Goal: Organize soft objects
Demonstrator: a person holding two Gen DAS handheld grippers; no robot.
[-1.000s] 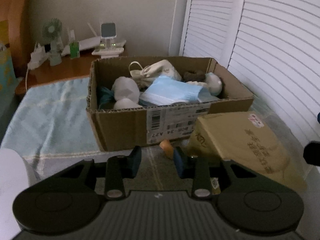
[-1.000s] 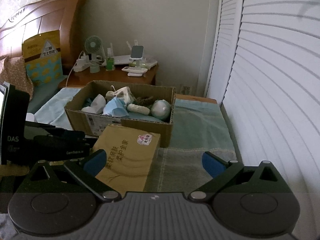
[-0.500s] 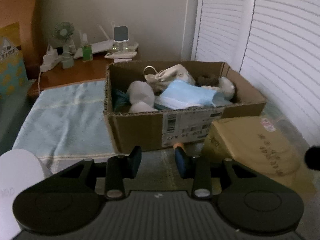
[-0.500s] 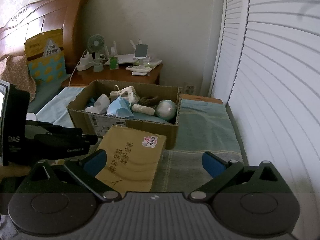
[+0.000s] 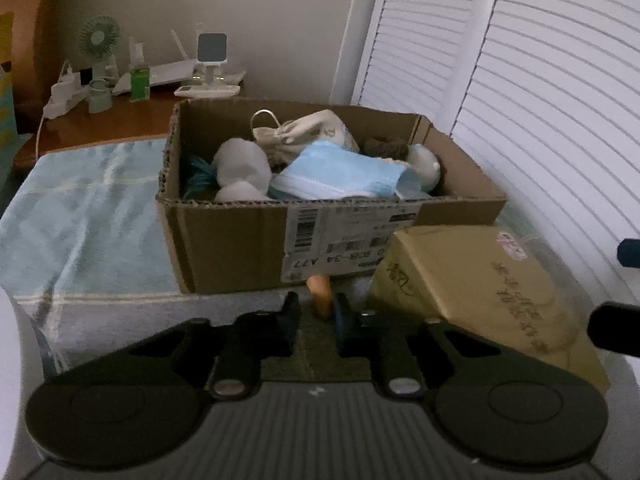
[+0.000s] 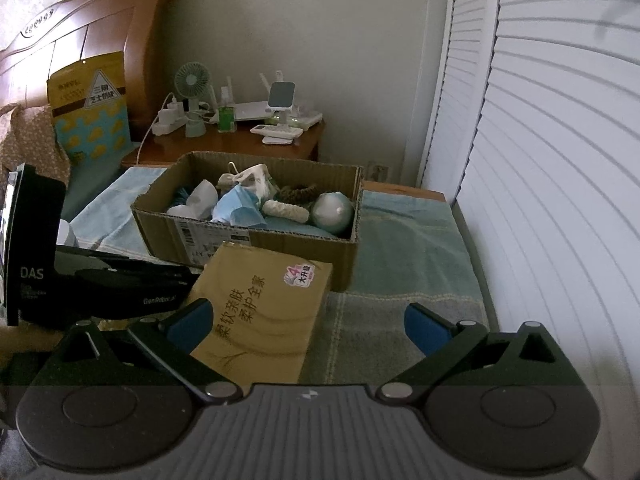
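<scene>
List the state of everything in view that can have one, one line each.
cardboard box: open-topped, holding soft items
blue face mask: lying on top of the pile in the box
tan packet: lying flat, outside the box
left gripper: shut on small orange object
right gripper: open, empty

Left gripper (image 5: 317, 312) sits just in front of the cardboard box (image 5: 240, 240), jaws drawn in close around a small orange object (image 5: 320, 294) at the box's base; whether the pads press it, can't tell. Inside the box: blue face mask (image 5: 340, 174), drawstring pouch (image 5: 304, 134), white socks (image 5: 240, 168). Tan package (image 5: 472, 288) leans right of the box.
</scene>
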